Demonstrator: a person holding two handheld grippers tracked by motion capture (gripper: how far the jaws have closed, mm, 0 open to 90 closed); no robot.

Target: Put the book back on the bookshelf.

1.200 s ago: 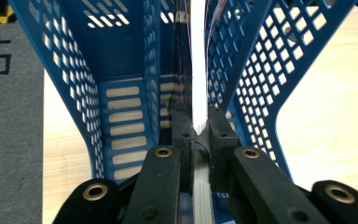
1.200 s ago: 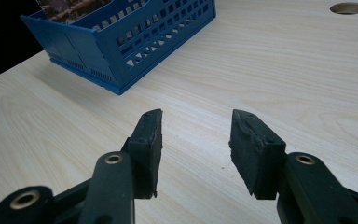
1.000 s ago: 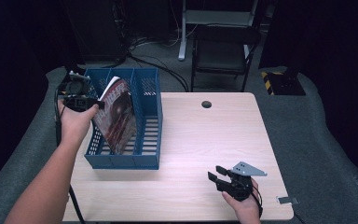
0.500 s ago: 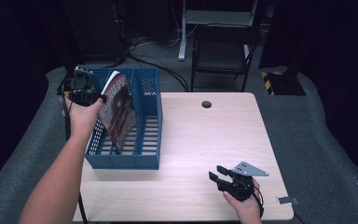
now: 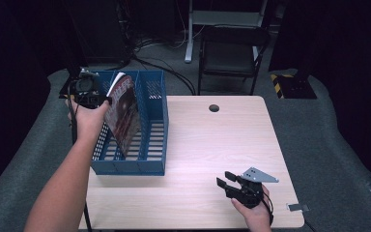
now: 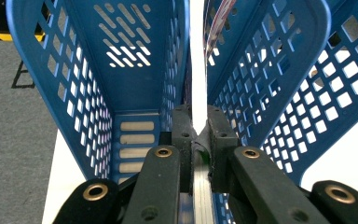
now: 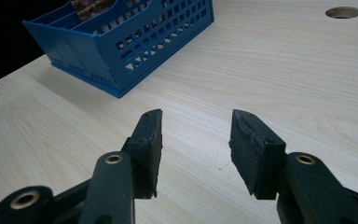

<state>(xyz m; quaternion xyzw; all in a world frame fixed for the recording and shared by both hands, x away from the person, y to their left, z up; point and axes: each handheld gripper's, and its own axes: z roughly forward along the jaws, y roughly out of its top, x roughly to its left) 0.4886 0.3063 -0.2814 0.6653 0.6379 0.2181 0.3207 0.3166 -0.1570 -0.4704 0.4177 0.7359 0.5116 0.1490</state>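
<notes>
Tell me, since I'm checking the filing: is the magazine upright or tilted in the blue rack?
Tilted. The magazine leans in the rack, top edge pinched by the left tool.

Light wood table with a round cable hole near the far edge. Small grey tag at the near right corner of the tabletop. Grey carpet around and beneath the table. Dark chair standing behind the far edge, beside a white metal frame. Loose cables on the floor to the left of the chair. Yellow-and-black striped block on the floor at the far right.
</notes>
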